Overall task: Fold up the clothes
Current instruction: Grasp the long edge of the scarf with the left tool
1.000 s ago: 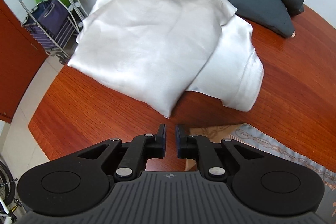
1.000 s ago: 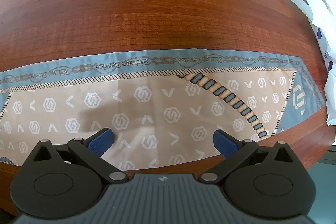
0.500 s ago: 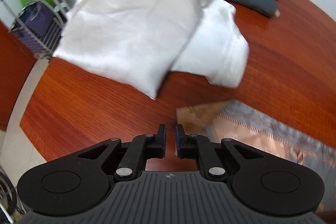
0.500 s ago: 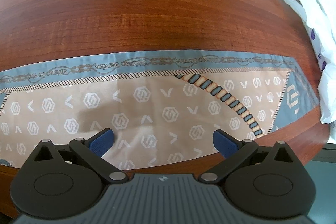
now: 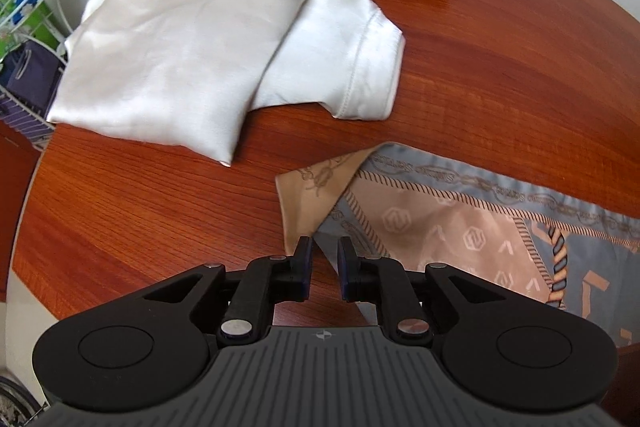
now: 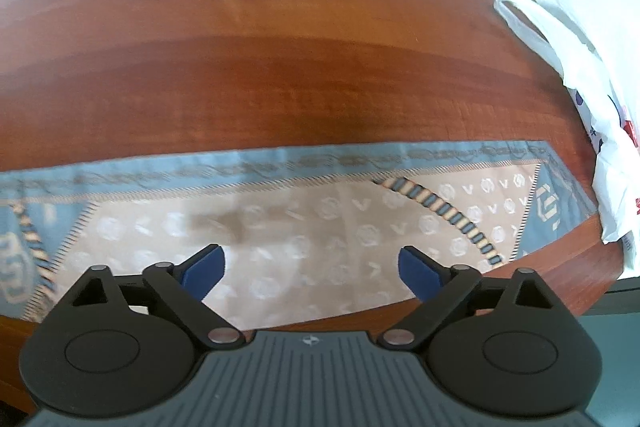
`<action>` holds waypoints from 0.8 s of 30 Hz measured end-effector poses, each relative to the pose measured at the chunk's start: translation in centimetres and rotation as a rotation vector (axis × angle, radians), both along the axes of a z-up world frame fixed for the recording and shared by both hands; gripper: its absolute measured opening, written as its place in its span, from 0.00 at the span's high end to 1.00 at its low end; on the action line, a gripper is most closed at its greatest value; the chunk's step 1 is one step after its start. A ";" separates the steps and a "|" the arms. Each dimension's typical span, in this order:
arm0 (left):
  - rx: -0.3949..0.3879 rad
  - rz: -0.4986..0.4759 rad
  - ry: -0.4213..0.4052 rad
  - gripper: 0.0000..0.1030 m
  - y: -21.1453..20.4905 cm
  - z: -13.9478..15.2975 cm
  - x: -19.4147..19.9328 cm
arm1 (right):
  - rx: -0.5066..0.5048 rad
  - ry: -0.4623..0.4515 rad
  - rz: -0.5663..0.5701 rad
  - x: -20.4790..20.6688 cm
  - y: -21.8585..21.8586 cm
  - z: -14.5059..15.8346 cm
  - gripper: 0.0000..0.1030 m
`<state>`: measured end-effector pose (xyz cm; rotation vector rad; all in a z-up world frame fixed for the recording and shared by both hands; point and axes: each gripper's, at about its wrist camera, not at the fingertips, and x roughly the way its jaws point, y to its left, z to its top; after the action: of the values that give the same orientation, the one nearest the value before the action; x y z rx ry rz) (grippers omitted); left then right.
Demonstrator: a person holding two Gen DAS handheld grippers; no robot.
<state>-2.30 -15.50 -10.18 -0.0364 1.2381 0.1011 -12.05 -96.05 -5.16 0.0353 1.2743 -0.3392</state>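
The blue-and-tan patterned silk scarf [image 5: 460, 223] lies mostly flat on the red-brown wooden worktop [image 5: 140, 211] under both grippers, one corner turned over ahead of the narrowly parted, empty left gripper [image 5: 322, 259], while the right gripper [image 6: 310, 267], jaws just narrowing yet spread, holds nothing, so the folding seems barely begun.
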 end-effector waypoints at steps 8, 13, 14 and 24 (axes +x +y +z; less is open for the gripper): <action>0.017 -0.052 0.001 0.85 0.2 -0.5 -0.1 | 0.054 -0.115 0.047 -0.4 5.9 2.6 0.23; 0.006 -0.076 0.003 0.85 0.5 -0.5 0.4 | 0.112 -0.159 0.061 -0.2 8.7 3.6 0.33; 0.006 -0.083 0.003 0.84 0.5 -0.4 0.5 | 0.126 -0.164 0.061 -0.2 9.2 3.7 0.36; -0.038 -0.154 -0.015 0.77 -0.1 0.1 0.9 | 0.221 -0.203 0.106 0.1 13.9 4.3 0.47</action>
<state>-1.39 -15.57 -10.06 0.0253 1.2233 -0.0557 -11.98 -82.13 -0.88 0.1854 1.1025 -0.0986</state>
